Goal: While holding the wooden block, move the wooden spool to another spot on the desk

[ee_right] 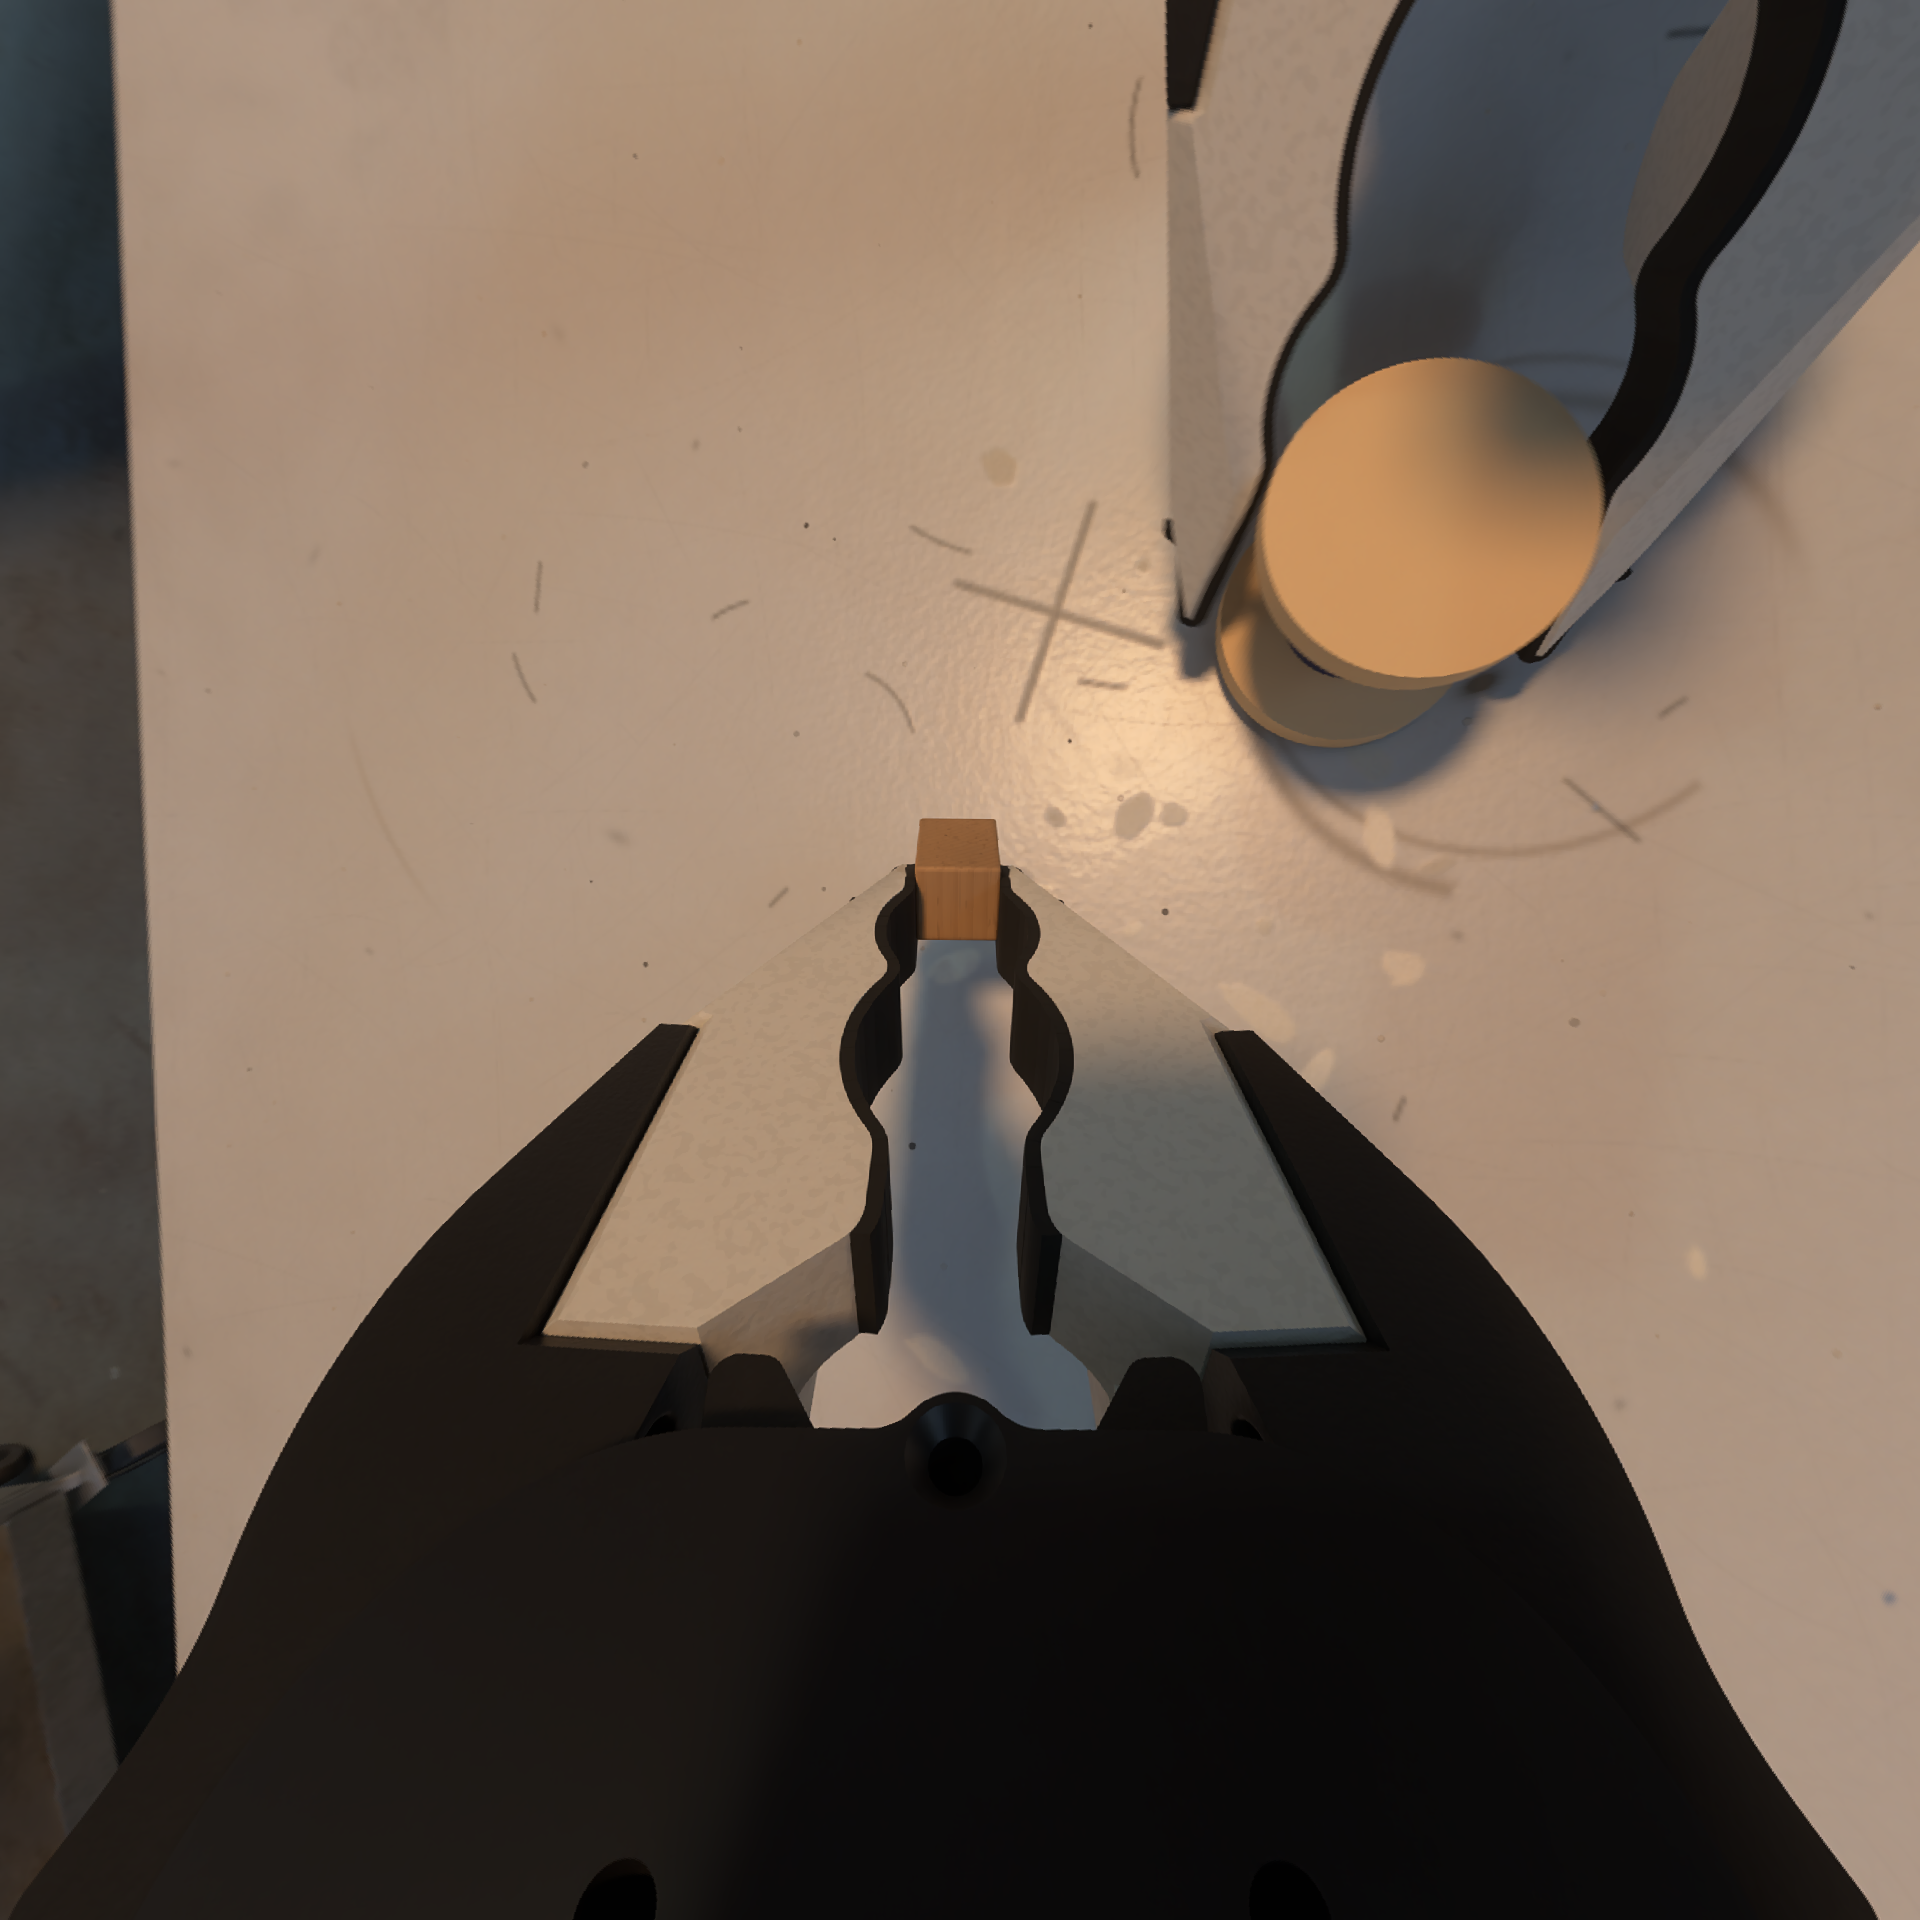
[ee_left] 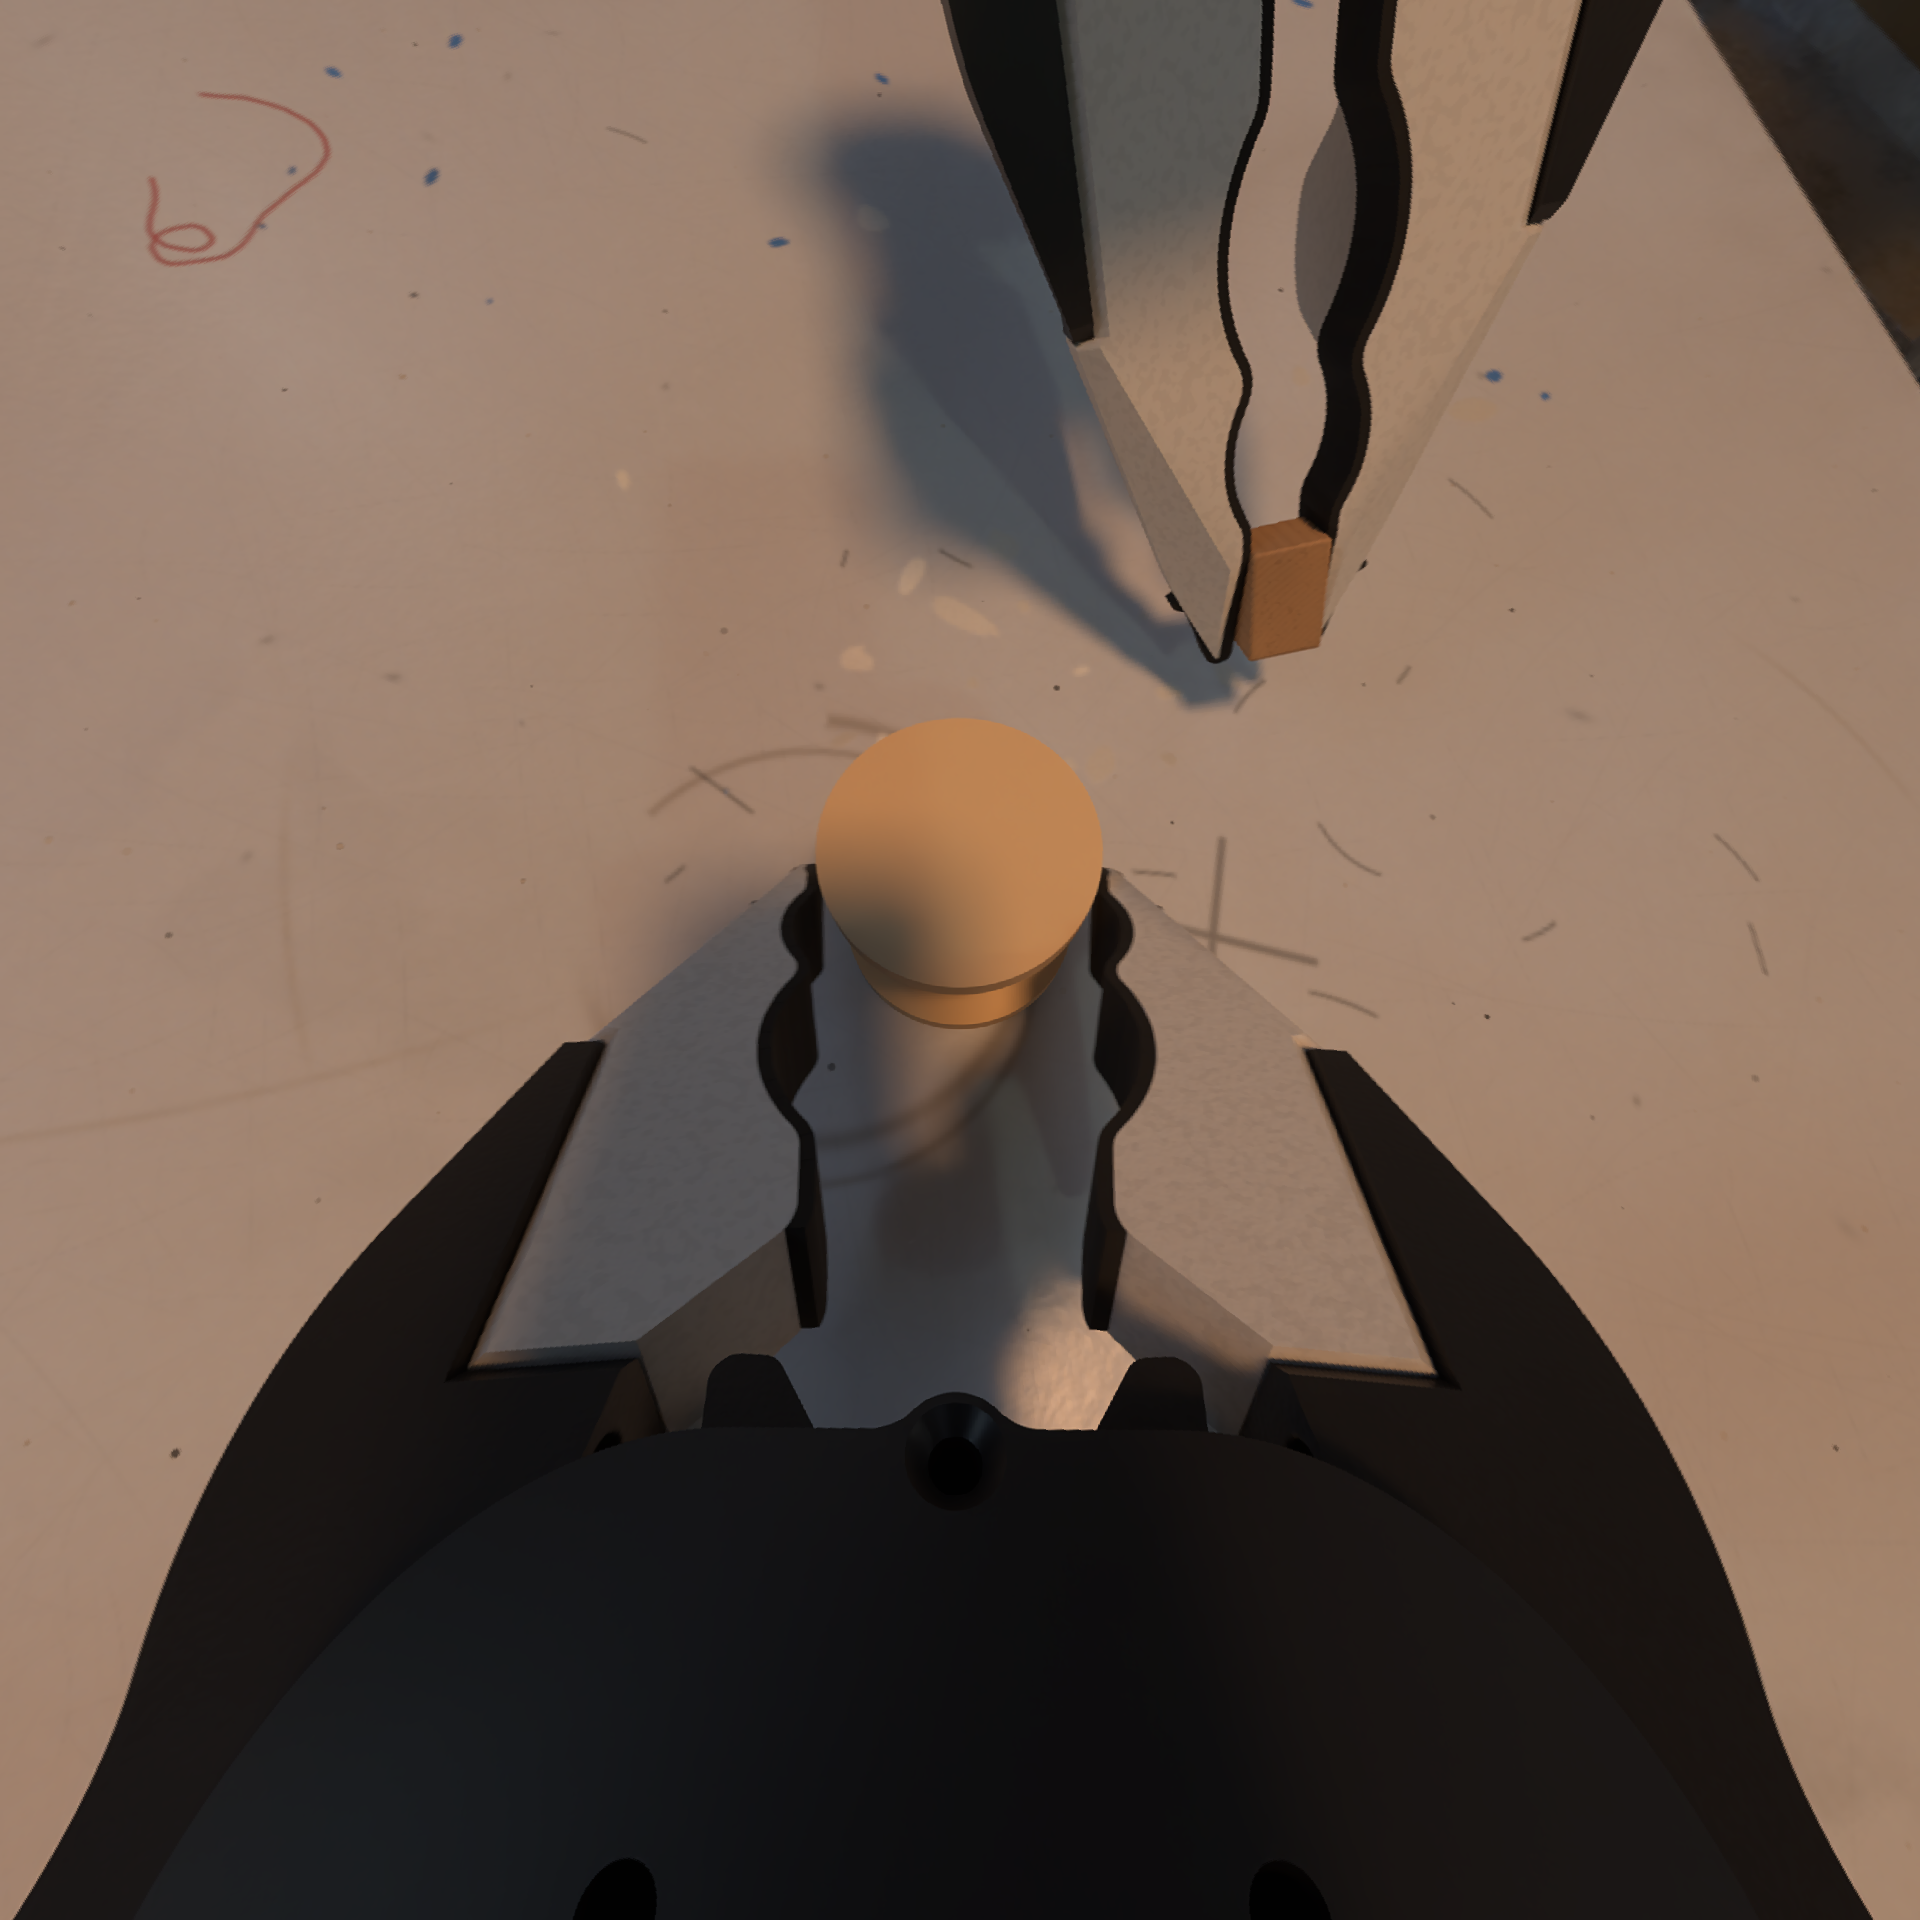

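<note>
**Spool and block both gripped above the marked desk**

The wooden spool (ee_left: pixel 958 862) is seen end-on in the left wrist view: a smooth, pale-orange round flange, with a second flange edge showing below it. It is clamped between the fingertips of the left gripper (ee_left: pixel 958 883), at the centre of that view. In the right wrist view the spool (ee_right: pixel 1429 520) lies at 2 o'clock, its lower flange close to the desk (ee_right: pixel 623 416).

The wooden block (ee_right: pixel 957 883), a small tan cube, is pinched at the tips of the right gripper (ee_right: pixel 957 888). From the left wrist view it appears at 1 o'clock from the spool, well apart from it.

The desk is scuffed with pencil crosses and arcs.
</note>
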Tool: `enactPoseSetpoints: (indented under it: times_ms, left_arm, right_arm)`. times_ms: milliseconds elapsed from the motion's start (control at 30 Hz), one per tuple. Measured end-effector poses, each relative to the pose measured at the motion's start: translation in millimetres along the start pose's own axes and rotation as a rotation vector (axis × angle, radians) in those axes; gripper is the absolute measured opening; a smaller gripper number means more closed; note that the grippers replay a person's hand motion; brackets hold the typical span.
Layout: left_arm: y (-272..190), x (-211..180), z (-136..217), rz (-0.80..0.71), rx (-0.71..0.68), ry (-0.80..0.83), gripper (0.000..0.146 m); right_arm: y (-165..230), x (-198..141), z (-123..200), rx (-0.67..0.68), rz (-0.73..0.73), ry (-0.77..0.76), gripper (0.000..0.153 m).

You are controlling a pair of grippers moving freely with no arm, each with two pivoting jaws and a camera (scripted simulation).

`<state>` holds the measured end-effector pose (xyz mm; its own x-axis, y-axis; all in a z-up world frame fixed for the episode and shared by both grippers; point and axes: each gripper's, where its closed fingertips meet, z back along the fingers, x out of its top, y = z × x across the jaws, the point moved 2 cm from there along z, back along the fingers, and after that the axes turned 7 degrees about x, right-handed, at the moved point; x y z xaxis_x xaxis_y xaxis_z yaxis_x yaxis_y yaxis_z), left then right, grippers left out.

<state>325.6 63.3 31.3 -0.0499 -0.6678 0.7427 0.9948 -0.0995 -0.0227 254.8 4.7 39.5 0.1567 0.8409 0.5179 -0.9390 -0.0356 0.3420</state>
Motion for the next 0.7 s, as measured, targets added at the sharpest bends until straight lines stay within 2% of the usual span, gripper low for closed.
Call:
enactPoseSetpoints:
  times_ms: [100,133,433,700]
  left_arm:
    - [-3.2,0.2,0.8,-0.002,-0.029,-0.005,0.078]
    - [-3.3,0.1,0.7,0.000,-0.030,-0.004,0.081]
    - [-3.9,0.2,4.0,0.040,-0.068,-0.019,0.085]
    - [-1.6,0.3,8.4,0.103,-0.140,-0.032,0.100]
  right_arm:
    - [0.5,-1.0,-0.1,-0.024,-0.002,0.008,0.013]
    - [0.4,-1.2,-0.1,-0.022,-0.005,0.003,0.013]
    - [-0.1,-2.0,0.3,0.000,-0.018,-0.006,0.013]
    - [1.2,-2.2,0.0,0.016,-0.015,-0.010,0.013]
